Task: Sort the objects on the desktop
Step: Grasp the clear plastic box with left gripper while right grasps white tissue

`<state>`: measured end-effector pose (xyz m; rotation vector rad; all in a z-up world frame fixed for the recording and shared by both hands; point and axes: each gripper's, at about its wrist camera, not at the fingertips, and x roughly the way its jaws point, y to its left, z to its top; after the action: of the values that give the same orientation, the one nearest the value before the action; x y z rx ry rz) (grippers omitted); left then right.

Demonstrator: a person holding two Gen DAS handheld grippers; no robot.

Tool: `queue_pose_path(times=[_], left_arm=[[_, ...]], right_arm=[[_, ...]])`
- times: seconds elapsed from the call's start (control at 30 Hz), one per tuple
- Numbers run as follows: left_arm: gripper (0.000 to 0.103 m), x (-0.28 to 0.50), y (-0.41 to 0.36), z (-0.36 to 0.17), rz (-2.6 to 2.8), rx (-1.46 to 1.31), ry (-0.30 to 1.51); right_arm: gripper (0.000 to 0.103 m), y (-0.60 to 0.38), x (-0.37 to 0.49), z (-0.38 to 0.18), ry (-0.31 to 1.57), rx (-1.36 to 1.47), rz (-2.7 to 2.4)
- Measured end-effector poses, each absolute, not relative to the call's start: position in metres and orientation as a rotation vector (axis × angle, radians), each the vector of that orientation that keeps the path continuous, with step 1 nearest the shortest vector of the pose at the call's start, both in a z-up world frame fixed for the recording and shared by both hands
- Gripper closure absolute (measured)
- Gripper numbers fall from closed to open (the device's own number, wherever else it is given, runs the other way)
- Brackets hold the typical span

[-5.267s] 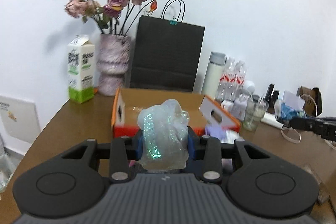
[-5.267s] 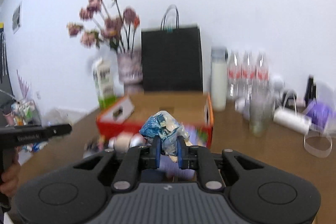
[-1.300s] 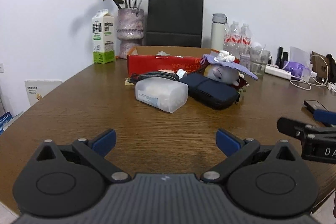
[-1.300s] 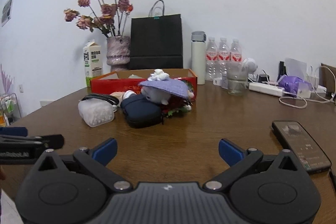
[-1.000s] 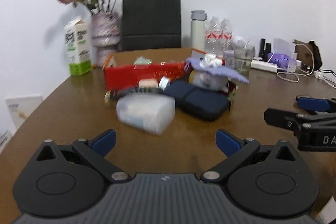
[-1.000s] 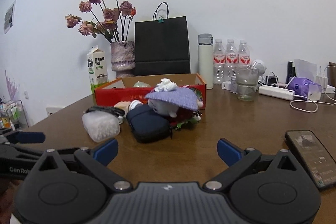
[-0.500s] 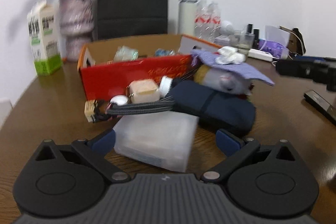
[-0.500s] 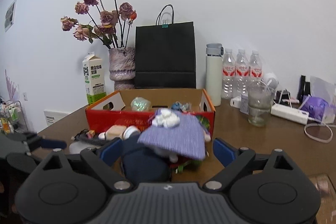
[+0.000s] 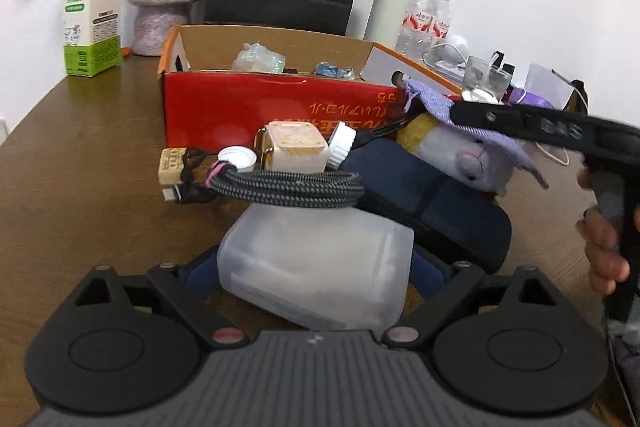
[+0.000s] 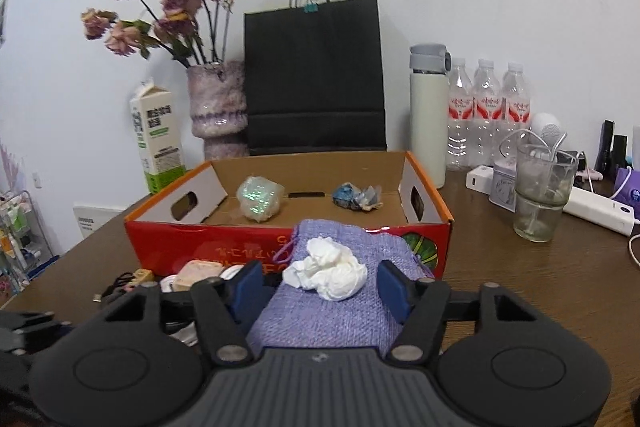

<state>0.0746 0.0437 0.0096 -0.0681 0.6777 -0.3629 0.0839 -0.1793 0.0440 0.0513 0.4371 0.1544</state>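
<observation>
A red cardboard box (image 9: 280, 115) (image 10: 224, 247) stands open on the wooden table; a glittery lump (image 10: 258, 201) and a blue crumpled wrapper (image 10: 354, 201) lie inside. In front of it lies a pile: a frosted plastic box (image 9: 316, 263), a braided cable (image 9: 288, 183), a navy pouch (image 9: 448, 215), a plush toy under a purple cloth (image 9: 472, 155). My left gripper (image 9: 316, 271) is open, its jaws either side of the plastic box. My right gripper (image 10: 320, 287) is open around a white crumpled tissue (image 10: 328, 273) on the purple cloth (image 10: 328, 311).
A milk carton (image 10: 156, 143), a vase of dried roses (image 10: 218, 107), a black paper bag (image 10: 314, 75), a thermos (image 10: 428, 111), water bottles (image 10: 488, 111), a glass (image 10: 540, 195) and a power strip (image 10: 596, 207) line the back and right of the table.
Both grippers have moved forward to the pile. The left one now has the plastic box between its open jaws; the right one now has the tissue on the purple cloth between its jaws.
</observation>
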Motion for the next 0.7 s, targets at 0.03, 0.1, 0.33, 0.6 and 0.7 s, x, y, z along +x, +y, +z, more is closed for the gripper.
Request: queue_pose_path(times=[0.03,0.1,0.33,0.6,0.7], left_arm=[[0.011,0.070,0.043,0.010,-0.352,-0.070,0.679],[0.012,0.061,0.041,0.012,-0.331,-0.075,0.688],[0.013,0.010,0.038,0.023,-0.257,-0.123,0.639],[0.013,-0.031,0.034,0.052,-0.279,-0.156,0.572],[0.013,-0.038,0.036,0.070,-0.266,-0.169,0.510]], right_arm=[[0.052,-0.179,0.085,0.043,0.436,0.049,0.150],[0.072,-0.179,0.087,0.041,0.441,0.050,0.142],[0.081,-0.180,0.058,0.049,0.417,0.018,0.132],[0.082,-0.176,-0.021,0.049,0.436,-0.018,0.218],[0.082,-0.182,-0.038,0.054,0.449,-0.019,0.241]])
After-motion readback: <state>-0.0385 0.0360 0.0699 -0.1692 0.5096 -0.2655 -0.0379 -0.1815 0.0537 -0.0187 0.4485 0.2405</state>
